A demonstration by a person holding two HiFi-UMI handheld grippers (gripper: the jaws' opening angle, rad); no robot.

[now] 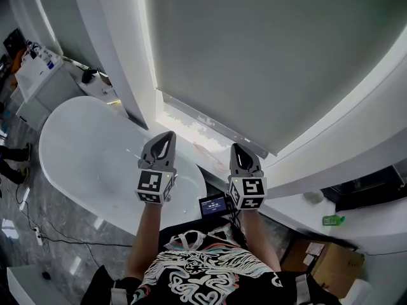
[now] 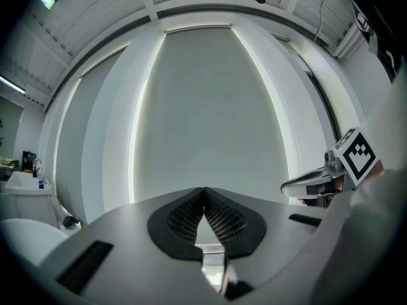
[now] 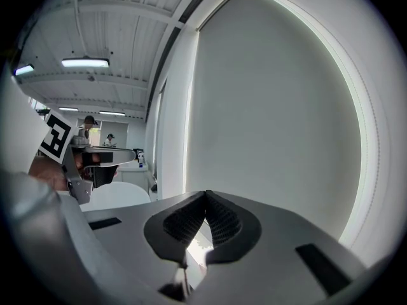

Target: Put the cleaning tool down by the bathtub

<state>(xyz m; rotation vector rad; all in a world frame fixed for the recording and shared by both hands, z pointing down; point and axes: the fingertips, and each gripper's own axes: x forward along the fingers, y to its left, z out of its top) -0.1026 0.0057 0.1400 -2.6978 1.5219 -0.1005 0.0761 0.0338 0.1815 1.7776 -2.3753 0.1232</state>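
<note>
In the head view the white bathtub point(image 1: 89, 151) lies at the left, below a big window with a grey roller blind point(image 1: 254, 49). Both grippers are raised in front of the window sill. The left gripper point(image 1: 166, 136) is above the tub's right end, and its jaws are pressed together with nothing between them point(image 2: 203, 190). The right gripper point(image 1: 239, 147) is beside it over the sill, also shut and empty point(image 3: 205, 194). No cleaning tool shows in either gripper. The tub's rim point(image 3: 117, 194) appears at the left of the right gripper view.
A small lit screen point(image 1: 213, 204) sits by the tub's right end. On the white ledge at the right lie a grey lump point(image 1: 311, 197) and a green object point(image 1: 332, 220). A cardboard box point(image 1: 327, 262) stands below. A white cabinet point(image 1: 38, 75) with bottles is at the far left. Cables trail on the grey floor point(image 1: 51, 234).
</note>
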